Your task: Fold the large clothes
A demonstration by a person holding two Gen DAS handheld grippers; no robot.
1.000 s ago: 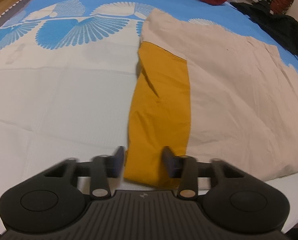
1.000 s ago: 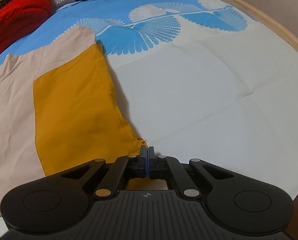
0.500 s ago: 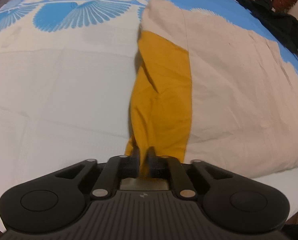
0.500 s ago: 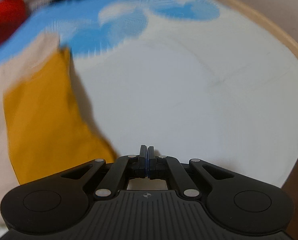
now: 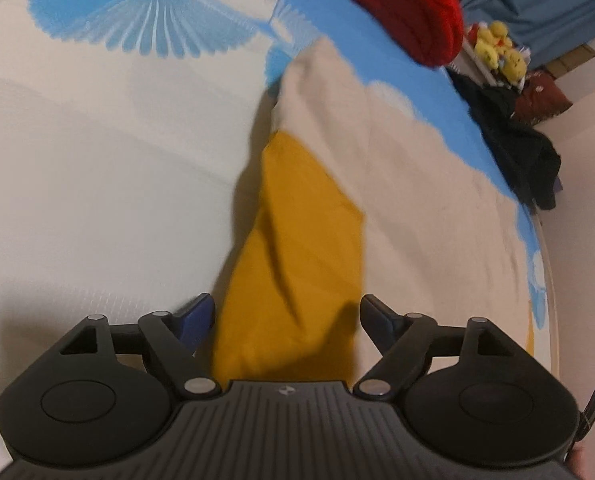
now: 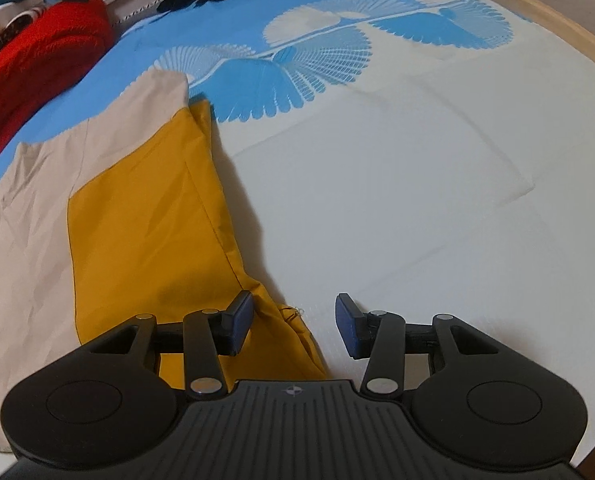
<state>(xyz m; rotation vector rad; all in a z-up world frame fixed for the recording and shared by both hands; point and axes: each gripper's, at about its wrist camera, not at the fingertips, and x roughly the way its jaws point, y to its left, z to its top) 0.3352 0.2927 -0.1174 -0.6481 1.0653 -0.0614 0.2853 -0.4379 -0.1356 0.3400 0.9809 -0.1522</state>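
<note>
Slippage is the main risk: the beige-and-mustard garment (image 5: 377,200) lies flat on the bed (image 6: 417,200), and both tools have just been opening. The left hand-held gripper (image 5: 285,316) stands spread over the mustard panel (image 5: 297,260), pressing nothing. The right hand-held gripper (image 6: 293,320) is also spread, the frayed mustard corner (image 6: 289,316) between its fingers but unpinched. A shallow bite could catch the sheet too. Open bedding lies beside each outer edge; the red knit (image 6: 37,80) sits beyond the garment's far edge.
</note>
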